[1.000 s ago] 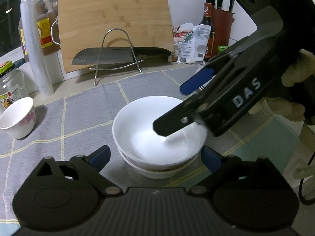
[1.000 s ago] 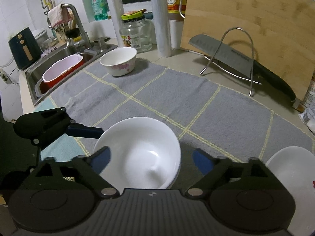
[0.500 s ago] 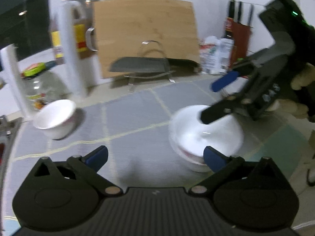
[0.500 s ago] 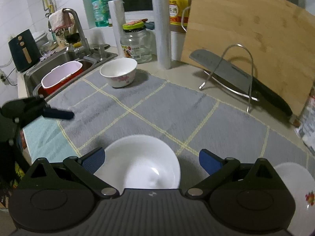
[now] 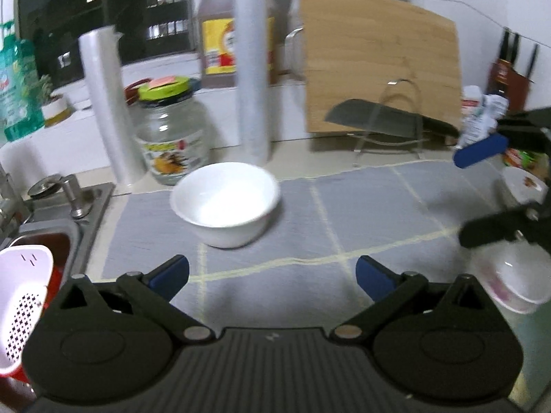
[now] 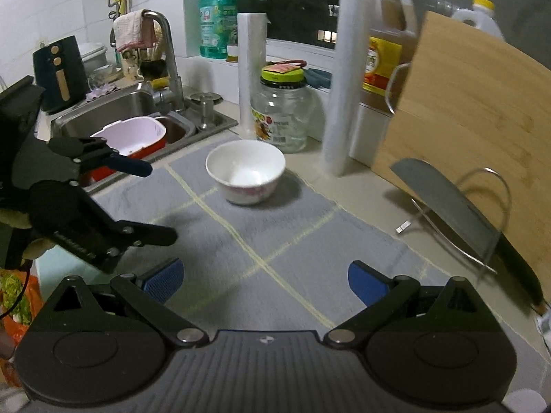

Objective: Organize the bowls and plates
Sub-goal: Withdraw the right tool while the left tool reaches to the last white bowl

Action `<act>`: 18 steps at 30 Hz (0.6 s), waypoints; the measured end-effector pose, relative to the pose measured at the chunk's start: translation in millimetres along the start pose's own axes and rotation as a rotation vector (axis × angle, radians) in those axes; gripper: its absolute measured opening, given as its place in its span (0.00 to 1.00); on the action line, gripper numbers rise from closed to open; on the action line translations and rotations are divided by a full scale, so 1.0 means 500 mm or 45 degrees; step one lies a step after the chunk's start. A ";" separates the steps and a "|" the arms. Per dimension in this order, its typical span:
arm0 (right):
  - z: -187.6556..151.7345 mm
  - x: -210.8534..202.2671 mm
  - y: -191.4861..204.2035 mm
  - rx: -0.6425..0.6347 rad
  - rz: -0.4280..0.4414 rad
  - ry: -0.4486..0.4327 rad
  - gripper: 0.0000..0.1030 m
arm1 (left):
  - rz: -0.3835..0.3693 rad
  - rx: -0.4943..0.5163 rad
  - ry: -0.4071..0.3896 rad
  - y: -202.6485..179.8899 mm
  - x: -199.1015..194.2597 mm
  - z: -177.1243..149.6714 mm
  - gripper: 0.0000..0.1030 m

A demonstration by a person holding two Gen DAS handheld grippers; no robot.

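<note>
A single white bowl with a pink flower pattern (image 5: 225,203) stands on the grey mat (image 5: 361,213), also in the right wrist view (image 6: 246,170). My left gripper (image 5: 272,273) is open and empty, a short way in front of this bowl. It shows in the right wrist view (image 6: 151,201) at the left. A stack of white bowls (image 5: 513,278) sits at the right edge, under my right gripper (image 5: 471,196), which is open and empty. A white plate with a pattern (image 5: 525,184) lies behind it. My right gripper in its own view (image 6: 265,280) hovers over the mat.
A glass jar (image 6: 282,110), two white rolls (image 6: 339,82) and oil bottles stand behind the bowl. A cutting board (image 6: 475,110) and a cleaver on a wire rack (image 6: 458,213) are at the right. The sink (image 6: 113,110) with a pink colander lies at the left.
My left gripper has swung left from the stacked bowls to face the single bowl. My right gripper has lifted off the stack and turned toward the single bowl too.
</note>
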State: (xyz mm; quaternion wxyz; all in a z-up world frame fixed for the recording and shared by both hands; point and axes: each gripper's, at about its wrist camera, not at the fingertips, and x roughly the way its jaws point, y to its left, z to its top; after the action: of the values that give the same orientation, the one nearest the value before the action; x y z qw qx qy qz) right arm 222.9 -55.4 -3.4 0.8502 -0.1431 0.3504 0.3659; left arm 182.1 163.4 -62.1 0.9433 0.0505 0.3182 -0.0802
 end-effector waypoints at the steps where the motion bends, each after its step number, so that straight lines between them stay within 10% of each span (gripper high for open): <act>1: 0.010 0.015 0.005 0.003 -0.005 0.004 1.00 | -0.007 -0.015 0.001 0.018 0.011 0.005 0.99; 18: 0.098 0.213 0.091 0.093 -0.217 0.042 1.00 | -0.130 -0.047 0.021 0.150 0.150 0.089 0.99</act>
State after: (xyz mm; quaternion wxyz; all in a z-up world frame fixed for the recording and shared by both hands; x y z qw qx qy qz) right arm 265.9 56.2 -42.4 0.8770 -0.1473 0.3640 0.2769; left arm 280.9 221.4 -69.0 0.9360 0.0175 0.3297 -0.1220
